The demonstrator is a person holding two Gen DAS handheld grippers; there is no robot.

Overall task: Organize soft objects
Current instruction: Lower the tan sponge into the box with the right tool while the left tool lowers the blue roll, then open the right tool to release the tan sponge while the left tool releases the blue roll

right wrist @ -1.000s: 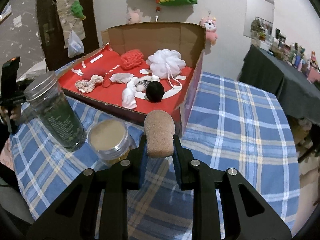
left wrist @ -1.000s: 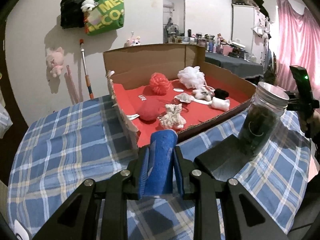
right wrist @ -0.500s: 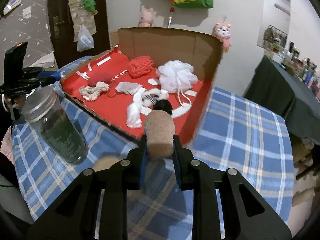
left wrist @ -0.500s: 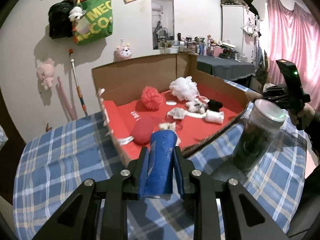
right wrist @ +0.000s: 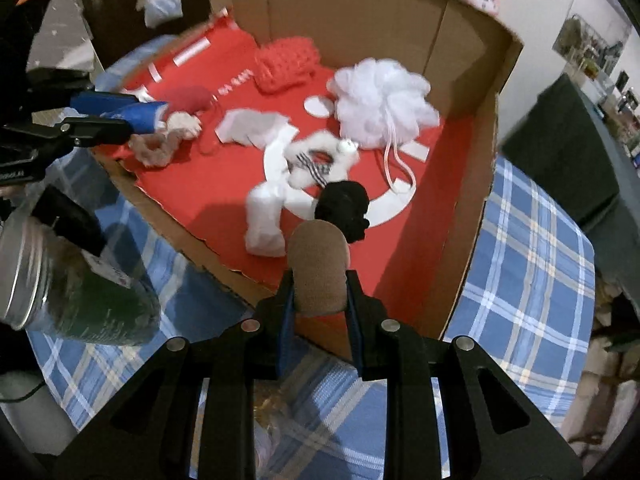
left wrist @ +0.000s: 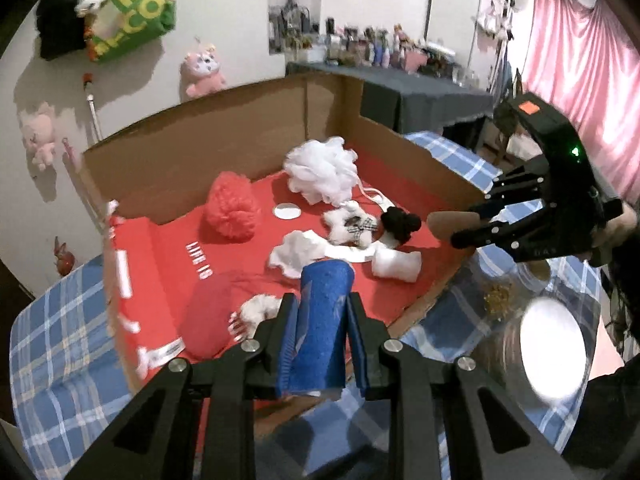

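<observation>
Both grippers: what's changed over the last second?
Both advanced from above the plaid cloth to over the cardboard box. The left gripper still clamps the blue roll, the right gripper the tan sponge. Nothing released; the box's contents lie as before.

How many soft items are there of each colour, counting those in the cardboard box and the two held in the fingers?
White: 4, bath pouf, flat cloth, fluffy ring, rolled cloth
Red: 2, mesh pouf, cushion
Black: 1, ball
Cream: 1, scrunchie
Blue: 1, blue roll, held
Tan: 1, tan roll, held
Total: 10
</observation>
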